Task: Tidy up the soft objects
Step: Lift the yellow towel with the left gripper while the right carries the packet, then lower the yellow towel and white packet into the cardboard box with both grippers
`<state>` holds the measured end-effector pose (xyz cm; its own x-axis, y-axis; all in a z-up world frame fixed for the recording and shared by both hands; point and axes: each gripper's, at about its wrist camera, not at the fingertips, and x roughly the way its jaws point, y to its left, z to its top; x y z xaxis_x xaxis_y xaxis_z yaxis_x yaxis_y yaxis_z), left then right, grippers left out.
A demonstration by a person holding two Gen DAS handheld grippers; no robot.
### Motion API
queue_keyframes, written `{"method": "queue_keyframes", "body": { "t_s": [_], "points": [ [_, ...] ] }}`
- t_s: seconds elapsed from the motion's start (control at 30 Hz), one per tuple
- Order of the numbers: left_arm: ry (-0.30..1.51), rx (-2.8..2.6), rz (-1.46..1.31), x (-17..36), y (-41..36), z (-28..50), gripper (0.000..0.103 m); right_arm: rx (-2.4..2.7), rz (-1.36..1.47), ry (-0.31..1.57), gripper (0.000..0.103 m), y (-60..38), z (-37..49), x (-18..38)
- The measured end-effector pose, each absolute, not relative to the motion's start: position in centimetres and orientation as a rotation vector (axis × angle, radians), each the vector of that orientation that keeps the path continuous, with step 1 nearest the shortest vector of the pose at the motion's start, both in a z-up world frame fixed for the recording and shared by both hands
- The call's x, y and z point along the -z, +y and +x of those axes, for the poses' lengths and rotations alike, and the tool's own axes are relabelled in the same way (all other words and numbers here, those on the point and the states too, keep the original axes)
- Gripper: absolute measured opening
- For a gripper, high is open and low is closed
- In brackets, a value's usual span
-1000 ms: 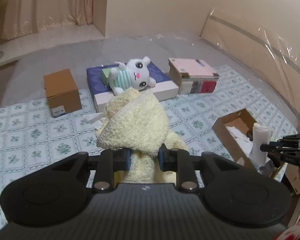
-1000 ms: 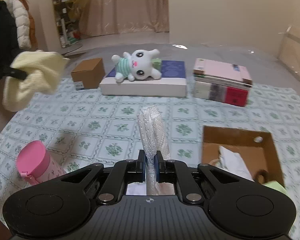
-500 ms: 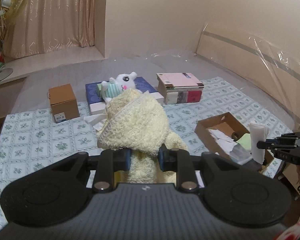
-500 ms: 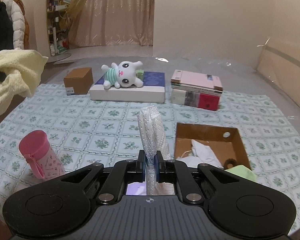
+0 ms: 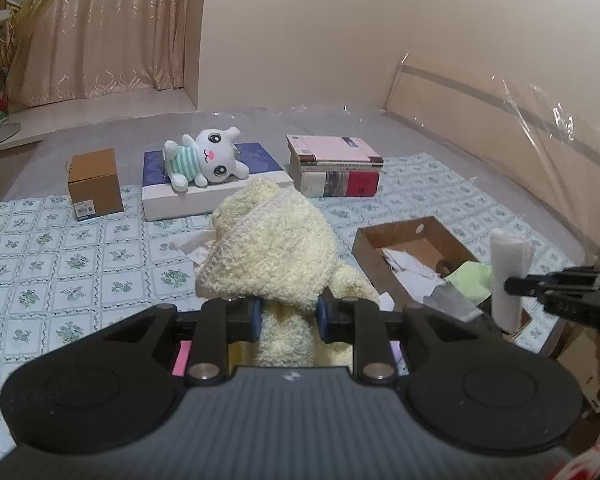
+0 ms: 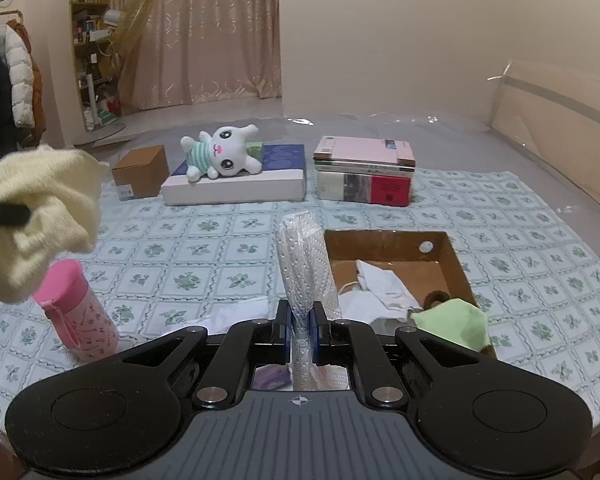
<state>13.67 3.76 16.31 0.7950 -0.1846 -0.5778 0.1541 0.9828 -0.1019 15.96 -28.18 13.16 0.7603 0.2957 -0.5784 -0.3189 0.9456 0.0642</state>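
Our left tongs (image 5: pixel 288 314) clench a fluffy cream towel (image 5: pixel 268 248), which bulges up above the fingers. Our right tongs (image 6: pixel 300 326) pinch a white roll (image 6: pixel 306 264), possibly embossed paper towel, standing upright. Both are held in the air above the floral cloth (image 6: pixel 220 248). The open cardboard box (image 6: pixel 454 256), already holding cloths, sits just right of the roll. The loosely bunched towel could slip, or drape outside the box.

Plush rabbit (image 6: pixel 224 155) lies on flat box (image 6: pixel 236 185), books (image 6: pixel 364 170) right.
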Motion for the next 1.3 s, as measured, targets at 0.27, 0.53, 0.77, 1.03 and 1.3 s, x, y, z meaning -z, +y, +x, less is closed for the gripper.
{"method": "queue_keyframes", "body": {
  "t_s": [0.27,0.53,0.77,1.03,1.3],
  "points": [
    [0.647,0.241,-0.021,-14.2,-1.0,14.5,0.022,-0.292,-0.014,0.623,0.009,-31.4,15.6,-13.0],
    [0.672,0.332,-0.005,-12.8,-6.0,16.5,0.022,-0.231,0.008,0.632,0.009,-35.2,15.9,-12.8],
    [0.687,0.398,-0.002,-12.0,-9.8,18.8,0.022,-0.186,0.032,0.639,0.009,-38.6,17.1,-12.6],
    [0.709,0.476,-0.007,-11.2,-14.0,21.8,0.022,-0.167,0.054,0.652,0.009,-41.3,19.3,-12.0],
    [0.726,0.516,-0.032,-10.4,-17.1,24.2,0.022,-0.180,0.069,0.660,0.009,-42.4,21.3,-11.6]
  ]
}}
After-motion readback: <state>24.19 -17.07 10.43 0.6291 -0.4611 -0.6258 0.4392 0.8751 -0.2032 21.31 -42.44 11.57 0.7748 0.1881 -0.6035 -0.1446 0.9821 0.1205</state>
